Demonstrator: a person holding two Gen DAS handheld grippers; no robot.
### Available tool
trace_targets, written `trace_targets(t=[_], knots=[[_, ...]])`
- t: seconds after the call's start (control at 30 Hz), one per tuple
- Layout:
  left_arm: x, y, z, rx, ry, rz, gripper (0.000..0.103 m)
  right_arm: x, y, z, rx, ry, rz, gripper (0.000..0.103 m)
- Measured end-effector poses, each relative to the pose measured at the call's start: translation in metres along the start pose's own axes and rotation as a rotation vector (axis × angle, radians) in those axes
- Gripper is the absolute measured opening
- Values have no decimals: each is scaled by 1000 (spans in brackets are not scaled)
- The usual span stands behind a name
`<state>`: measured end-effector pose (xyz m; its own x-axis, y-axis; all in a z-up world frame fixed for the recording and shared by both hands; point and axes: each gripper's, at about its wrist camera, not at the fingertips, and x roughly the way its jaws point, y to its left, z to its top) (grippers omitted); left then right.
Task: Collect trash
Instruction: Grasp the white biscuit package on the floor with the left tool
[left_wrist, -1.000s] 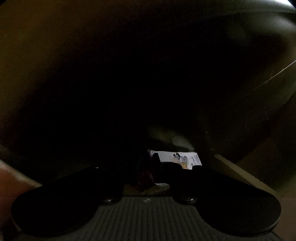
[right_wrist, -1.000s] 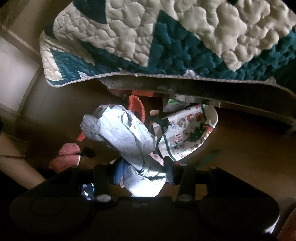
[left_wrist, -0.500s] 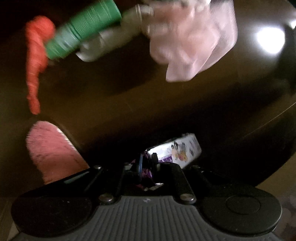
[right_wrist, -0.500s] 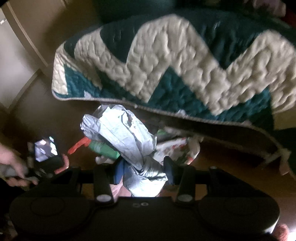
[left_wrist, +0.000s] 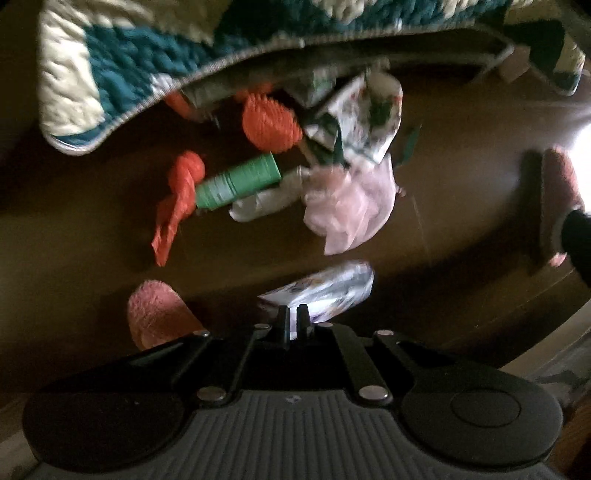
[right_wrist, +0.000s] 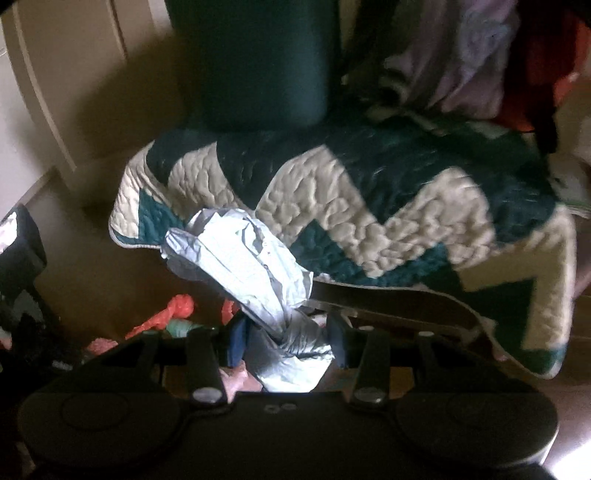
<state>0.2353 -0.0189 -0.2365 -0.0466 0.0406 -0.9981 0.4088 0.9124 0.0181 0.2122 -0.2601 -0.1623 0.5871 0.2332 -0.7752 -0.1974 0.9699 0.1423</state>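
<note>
Left gripper (left_wrist: 293, 320): fingers nearly together, pinching a printed white wrapper (left_wrist: 325, 290); print blurred, unreadable.
Right gripper (right_wrist: 286, 338): clamped on a crumpled grey plastic bag (right_wrist: 243, 266), fanning out toward 11 o'clock; lower end cut off behind the gripper body.
Floor litter: green tube (left_wrist: 238, 181) at 12 o'clock of the left gripper, orange plastic strip (left_wrist: 177, 206) touching it at 9 o'clock, pale pink bag (left_wrist: 351, 206) at 3 o'clock, smeared by motion.
Under the bed: patterned white bag (left_wrist: 369, 110) and orange mesh lump (left_wrist: 269, 123), partly hidden beneath the quilt (right_wrist: 369, 206).
Edges: pink slippers (left_wrist: 155, 314), one cut by the gripper body.
Top of right view: dark cylinder (right_wrist: 255, 62), too dim to identify.
</note>
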Motion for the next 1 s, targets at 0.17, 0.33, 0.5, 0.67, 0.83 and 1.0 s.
trace_targets(t=[0.17,0.33,0.5,0.67,0.83,1.0], knots=[[5,-14,-7,61,-24,-48,3,-40,9,-6,-45,-30,15,45],[51,-21,-2,72,119,-21,5,-25,9,-9,-27,-23,62,45],[116,-12,6,-141,336,-88,56,6,6,-2,-2,-14,113,45],[180,0,5,-456,445,-106,93,31,-1,-6,13,46,138,45],[247,19,-9,-844,482,-169,93,34,1,-12,-3,62,172,45],[267,33,-28,-1069,414,-198,93,41,-8,-12,63,96,209,45]])
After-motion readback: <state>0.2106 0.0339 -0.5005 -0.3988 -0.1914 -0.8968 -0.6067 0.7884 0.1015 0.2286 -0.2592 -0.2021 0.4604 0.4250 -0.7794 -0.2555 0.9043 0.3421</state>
